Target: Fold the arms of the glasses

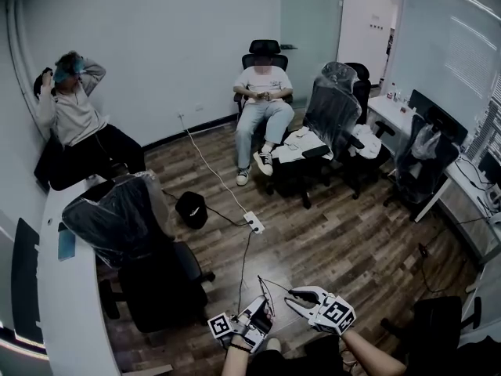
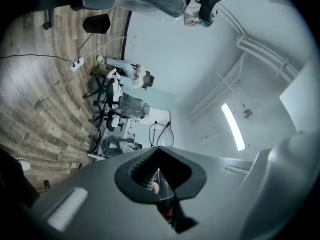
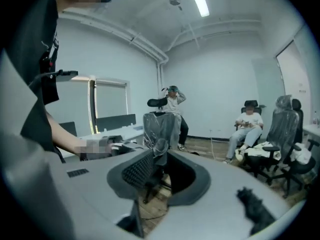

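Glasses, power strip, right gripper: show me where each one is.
glasses (image 2: 161, 134), left gripper view, on the lens.
power strip (image 1: 254, 223), head view, on its white body.
right gripper (image 1: 293, 298), head view, midway between its fingers.

The left gripper (image 1: 261, 313) has thin-framed glasses (image 1: 266, 290) sticking up from its tip. The right gripper (image 1: 296, 297) sits just beside it, pointing toward the glasses but apart from them. Beyond both grippers, a white power strip (image 1: 254, 222) lies on the wood floor (image 1: 352, 241)
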Demonstrator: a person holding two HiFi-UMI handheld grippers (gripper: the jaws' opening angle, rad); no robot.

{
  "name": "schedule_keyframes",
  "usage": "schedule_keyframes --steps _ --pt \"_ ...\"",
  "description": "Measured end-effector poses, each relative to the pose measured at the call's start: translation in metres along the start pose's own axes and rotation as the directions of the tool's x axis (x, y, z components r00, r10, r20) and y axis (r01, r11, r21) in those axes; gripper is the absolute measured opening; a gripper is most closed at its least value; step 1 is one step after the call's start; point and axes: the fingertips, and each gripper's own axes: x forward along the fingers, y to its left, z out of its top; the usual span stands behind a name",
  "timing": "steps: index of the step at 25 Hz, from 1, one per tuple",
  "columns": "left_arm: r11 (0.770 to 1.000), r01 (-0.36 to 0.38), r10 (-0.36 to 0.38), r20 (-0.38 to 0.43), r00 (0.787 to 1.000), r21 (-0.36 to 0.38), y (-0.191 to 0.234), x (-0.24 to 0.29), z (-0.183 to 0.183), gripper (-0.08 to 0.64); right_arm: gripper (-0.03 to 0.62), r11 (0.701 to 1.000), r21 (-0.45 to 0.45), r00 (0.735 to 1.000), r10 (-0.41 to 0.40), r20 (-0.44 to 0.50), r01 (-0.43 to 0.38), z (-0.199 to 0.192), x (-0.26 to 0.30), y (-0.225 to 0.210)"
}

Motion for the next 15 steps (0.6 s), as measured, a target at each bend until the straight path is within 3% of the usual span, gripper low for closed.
schedule_keyframes --steps 6,10,13,15 --pt "0.999 0.038 -0.038 0.000 0.999 0.020 -0.009 0.003 0.000 0.011 0.094 0.987 0.103 0.992 0.119 0.048 -0.124 0.010 0.019 0.035" --pt "0.997 0.068 -0.068 0.007 0.998 0.034 -0.013 0.002 0.000 0.011 0.094 0.949 0.244 0.977 0.175 0.120 -0.199 0.013 0.024 0.044" --pt "0.996 0.082 -0.083 0.007 0.997 0.038 -0.014 0.000 0.001 0.011 0.094 0.910 0.305 0.950 0.219 0.224 -0.282 0.027 0.018 0.050" --pt "0.994 0.100 -0.100 0.008 0.995 0.039 -0.017 -0.001 0.002 0.011 0.094 0.875 0.338 0.913 0.234 0.335 -0.348 0.047 0.007 0.051"
